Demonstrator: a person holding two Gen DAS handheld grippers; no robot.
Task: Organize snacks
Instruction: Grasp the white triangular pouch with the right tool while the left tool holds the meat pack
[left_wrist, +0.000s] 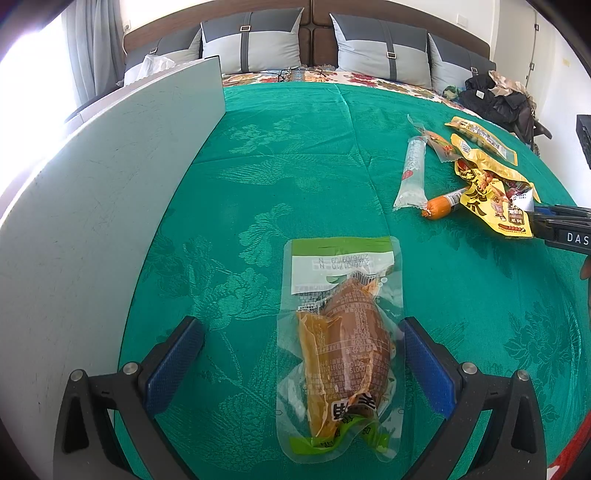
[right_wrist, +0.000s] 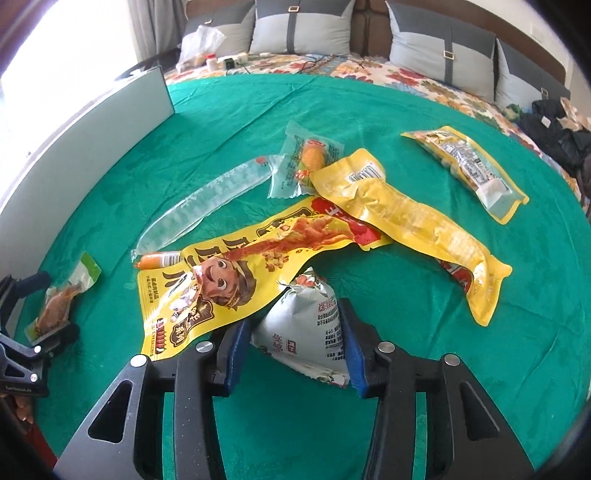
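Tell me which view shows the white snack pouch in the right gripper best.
The right wrist view: the white snack pouch sits close up between the right gripper pads, which press its sides. The left wrist view catches only a white sliver of it at the far right edge, behind the yellow cartoon packet.

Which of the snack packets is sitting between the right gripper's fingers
The small silver-white packet, pinched by the right gripper. The yellow packets, clear tube and orange sausage lie loose on the green cloth beyond it.

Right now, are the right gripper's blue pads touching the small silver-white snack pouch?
Touching. The right wrist view shows both pads of the right gripper pressed against the silver-white snack pouch, with no gap.
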